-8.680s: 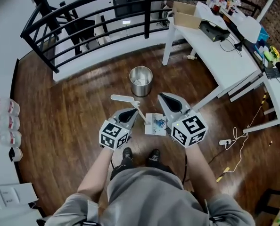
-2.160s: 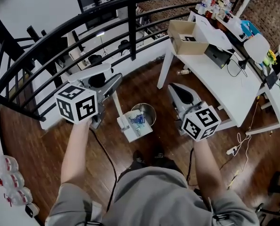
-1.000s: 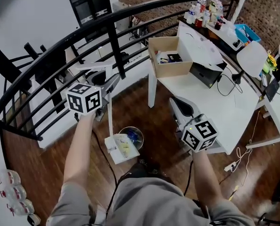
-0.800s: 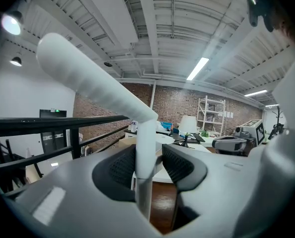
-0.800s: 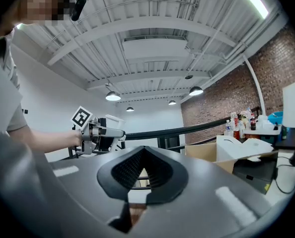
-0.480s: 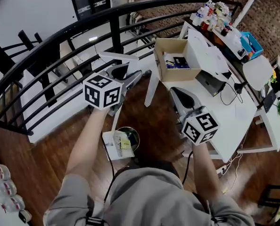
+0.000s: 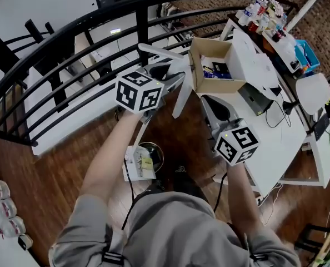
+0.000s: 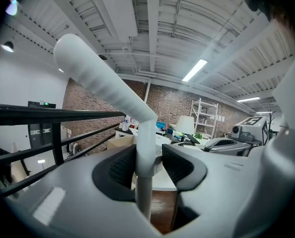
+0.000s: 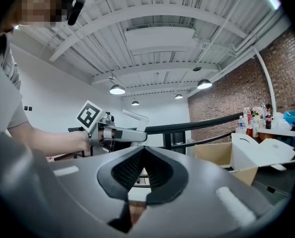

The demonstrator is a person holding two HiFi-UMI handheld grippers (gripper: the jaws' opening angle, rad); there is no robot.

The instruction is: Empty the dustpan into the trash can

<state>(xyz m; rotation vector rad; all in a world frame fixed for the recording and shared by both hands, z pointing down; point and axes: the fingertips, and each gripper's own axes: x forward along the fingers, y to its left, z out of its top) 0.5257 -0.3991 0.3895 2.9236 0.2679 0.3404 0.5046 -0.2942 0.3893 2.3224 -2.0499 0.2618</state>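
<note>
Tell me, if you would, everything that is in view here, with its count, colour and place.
floor: one, dark wood, throughout
railing: one, black, along the floor's far edge
tables: at least two, white, right side
cardboard box: one, brown, open, on a table's end
bottles: several, clear, on the floor at lower left; more on the far table end
trash can: one, metal, on the floor, partly behind the dustpan
dustpan: one, white, held up by its long handle, scraps in the pan
left gripper: one, grey, shut on the dustpan's handle
right gripper: one, grey, shut, empty, raised beside the tables
person: one, grey shirt, bare forearms, bottom of the head view
</note>
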